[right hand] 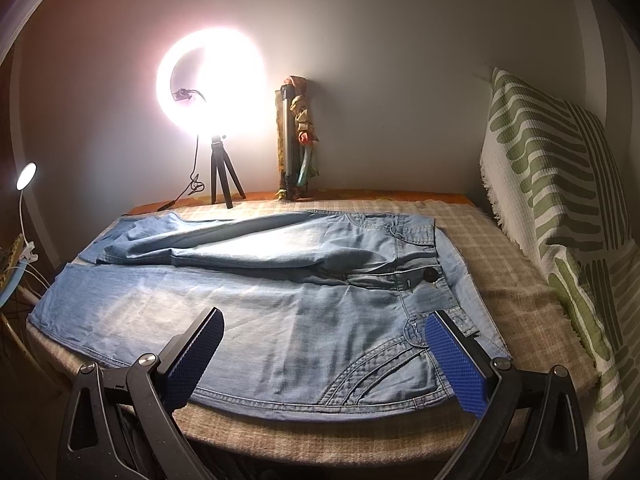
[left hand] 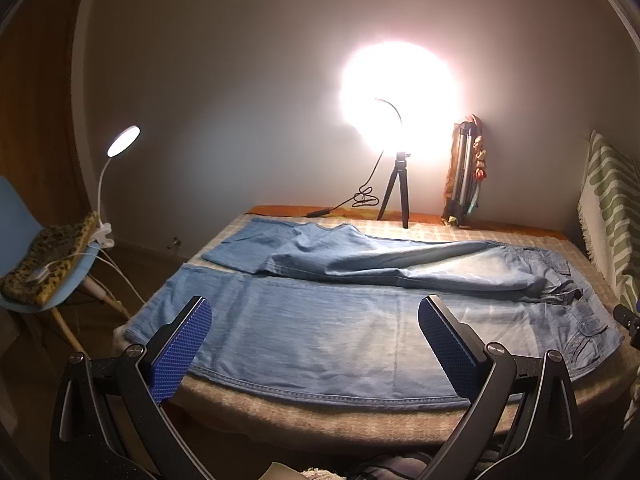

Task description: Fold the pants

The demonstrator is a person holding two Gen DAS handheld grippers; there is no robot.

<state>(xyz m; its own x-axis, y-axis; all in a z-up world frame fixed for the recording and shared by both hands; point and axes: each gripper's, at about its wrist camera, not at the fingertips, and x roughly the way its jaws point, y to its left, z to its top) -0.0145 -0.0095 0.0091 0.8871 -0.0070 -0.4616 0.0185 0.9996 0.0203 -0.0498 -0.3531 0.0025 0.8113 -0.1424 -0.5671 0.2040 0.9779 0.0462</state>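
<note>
1. Your left gripper and right gripper hover at the bottom of each frame, jaws spread wide, holding nothing.
2. The pants lie flat across the bed, mid-frame, waistband at right, far leg rumpled.
3. Pinch the near hem and waistband together, lifting evenly, probably smoothing that far leg first.
</note>
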